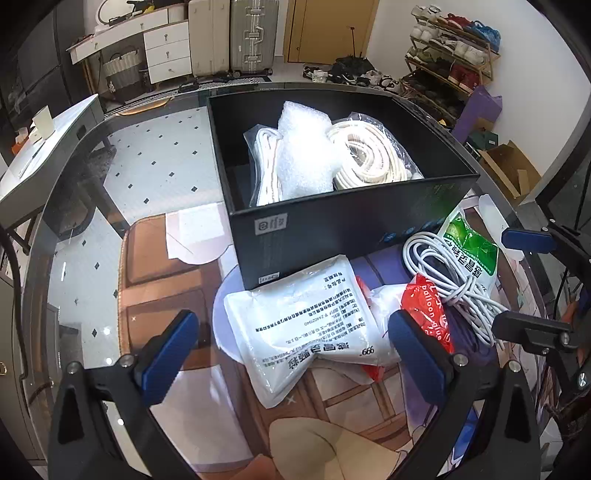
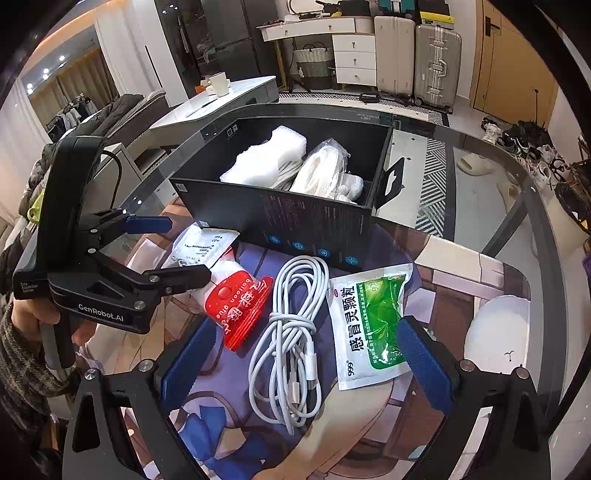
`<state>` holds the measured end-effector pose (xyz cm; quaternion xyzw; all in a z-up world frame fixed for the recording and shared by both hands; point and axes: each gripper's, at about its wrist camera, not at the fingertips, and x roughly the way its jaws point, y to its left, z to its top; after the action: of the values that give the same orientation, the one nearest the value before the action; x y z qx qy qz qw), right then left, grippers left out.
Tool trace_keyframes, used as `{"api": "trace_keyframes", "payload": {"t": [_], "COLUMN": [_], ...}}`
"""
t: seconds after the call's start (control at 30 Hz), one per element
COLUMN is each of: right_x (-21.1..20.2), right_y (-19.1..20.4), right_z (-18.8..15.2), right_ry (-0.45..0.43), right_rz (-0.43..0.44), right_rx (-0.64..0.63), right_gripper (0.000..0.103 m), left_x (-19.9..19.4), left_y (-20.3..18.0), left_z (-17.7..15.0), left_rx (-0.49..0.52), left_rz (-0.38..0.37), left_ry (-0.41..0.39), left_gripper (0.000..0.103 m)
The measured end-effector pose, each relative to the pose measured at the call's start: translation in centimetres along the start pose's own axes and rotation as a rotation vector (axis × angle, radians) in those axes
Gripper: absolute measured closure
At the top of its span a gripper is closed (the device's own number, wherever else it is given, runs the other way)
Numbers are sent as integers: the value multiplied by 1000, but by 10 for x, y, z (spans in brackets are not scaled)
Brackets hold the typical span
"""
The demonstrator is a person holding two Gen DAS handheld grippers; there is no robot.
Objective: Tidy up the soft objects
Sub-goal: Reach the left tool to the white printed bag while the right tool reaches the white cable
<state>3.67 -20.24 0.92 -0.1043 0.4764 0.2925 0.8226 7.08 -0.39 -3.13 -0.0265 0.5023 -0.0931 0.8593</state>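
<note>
Four soft items lie loose on the glass table (image 1: 155, 162) in front of the black box (image 1: 332, 225): a white printed pouch (image 1: 299, 325), a red balloon-glue packet (image 2: 240, 310), a coiled white cable (image 2: 291, 332) and a green-and-white medicine sachet (image 2: 369, 325). The pouch sits just beside the box's near wall, and the red packet touches its right edge. The cable rests between the red packet and the green sachet, overlapping the packet in the left wrist view.

Inside the box lie a roll of bubble wrap (image 1: 303, 155) and two clear bags of cream-coloured rope (image 1: 365, 155), one either side of the wrap and touching it.

The left gripper (image 1: 295, 354) hovers over the white pouch with its jaws spread wide, one blue pad (image 1: 170, 354) on each side, gripping nothing. The right gripper (image 2: 306, 362) is likewise spread wide and empty, straddling the cable, its right pad over the sachet's lower corner.

Under the glass shows a printed mat. Beyond the table stand two suitcases (image 1: 232, 33), a white drawer unit (image 1: 166, 48) and a shoe rack (image 1: 450, 59).
</note>
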Motion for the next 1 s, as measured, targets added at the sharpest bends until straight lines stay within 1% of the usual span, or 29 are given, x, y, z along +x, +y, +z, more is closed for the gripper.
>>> {"api": "trace_keyframes", "payload": {"t": [0.2, 0.33, 0.47, 0.6, 0.77, 0.87, 0.93, 0.97, 1.0], "right_x": [10, 14, 20, 28, 33, 36, 38, 41, 41], "right_y": [6, 10, 14, 14, 17, 20, 21, 22, 24], "right_z": [-5, -7, -7, -7, -6, -6, -7, -7, -8], "right_ry": [23, 34, 47, 58, 61, 74, 76, 80, 73], "right_rz": [-3, 18, 18, 12, 10, 21, 28, 35, 23], "right_rx": [-15, -17, -23, -19, -17, -24, -27, -27, -33], "right_gripper": [3, 3, 6, 13, 19, 26, 28, 32, 36], "left_x": [5, 5, 4, 3, 1, 0, -1, -2, -2], "left_y": [10, 10, 9, 8, 8, 9, 11, 12, 13], "left_z": [0, -1, 0, -1, -3, -5, -6, -7, -8], "left_rx": [-56, -54, -51, -49, -38, -36, -44, -48, -51], "left_rz": [-61, -62, -61, -65, -74, -78, -74, -71, -65], "left_ry": [8, 2, -4, 0, -10, -18, -22, -23, -26], "left_gripper": [0, 0, 0, 0, 1, 1, 6, 7, 12]}}
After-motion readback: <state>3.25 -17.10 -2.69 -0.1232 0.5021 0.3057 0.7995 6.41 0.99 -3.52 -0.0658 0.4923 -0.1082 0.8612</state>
